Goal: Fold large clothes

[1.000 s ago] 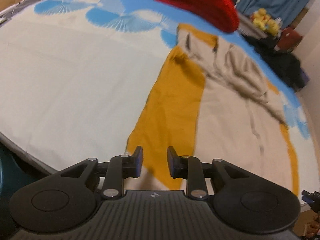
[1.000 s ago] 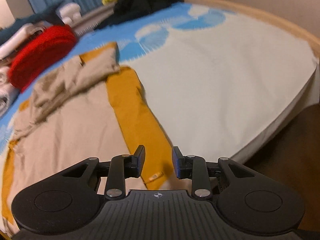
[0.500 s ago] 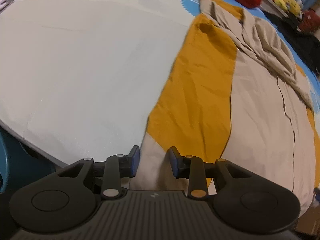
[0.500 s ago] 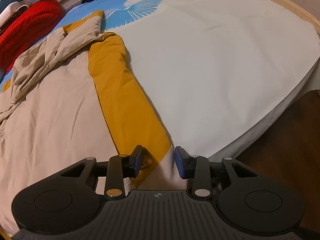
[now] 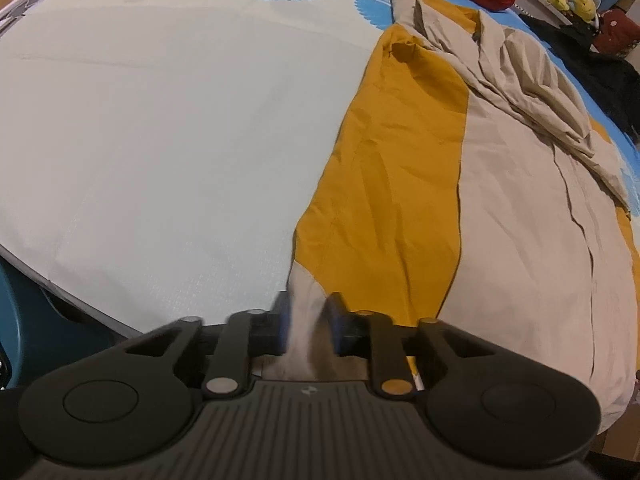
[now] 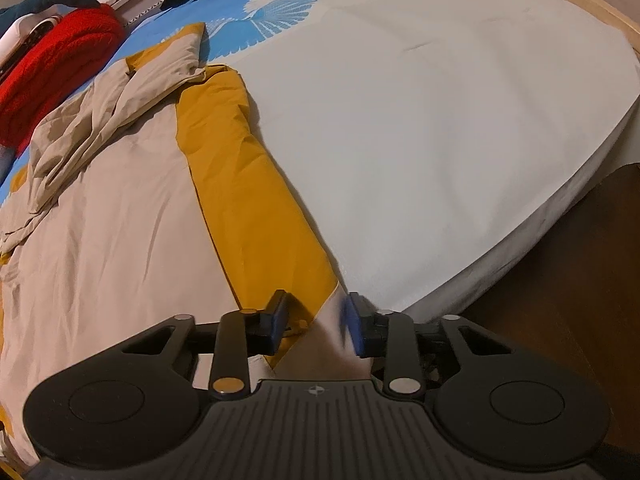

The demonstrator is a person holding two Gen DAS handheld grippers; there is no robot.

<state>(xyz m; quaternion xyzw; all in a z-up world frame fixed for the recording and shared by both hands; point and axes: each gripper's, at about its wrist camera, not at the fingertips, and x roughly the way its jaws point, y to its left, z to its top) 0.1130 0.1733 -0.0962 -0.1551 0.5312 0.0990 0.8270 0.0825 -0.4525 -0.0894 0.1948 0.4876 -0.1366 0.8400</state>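
Between the parted jaws of the left gripper [image 5: 307, 322] a beige corner of the large beige and mustard-yellow cloth garment [image 5: 500, 216] is lying, and the jaws are standing open around it without pinching it. Straight ahead of those jaws the garment is stretching away along its long axis over the white and blue printed bed sheet [image 5: 168, 128]. Likewise the right gripper [image 6: 316, 326] is straddling the opposite near corner with its jaws open, so each gripper is sitting nearest its own corner of the garment.
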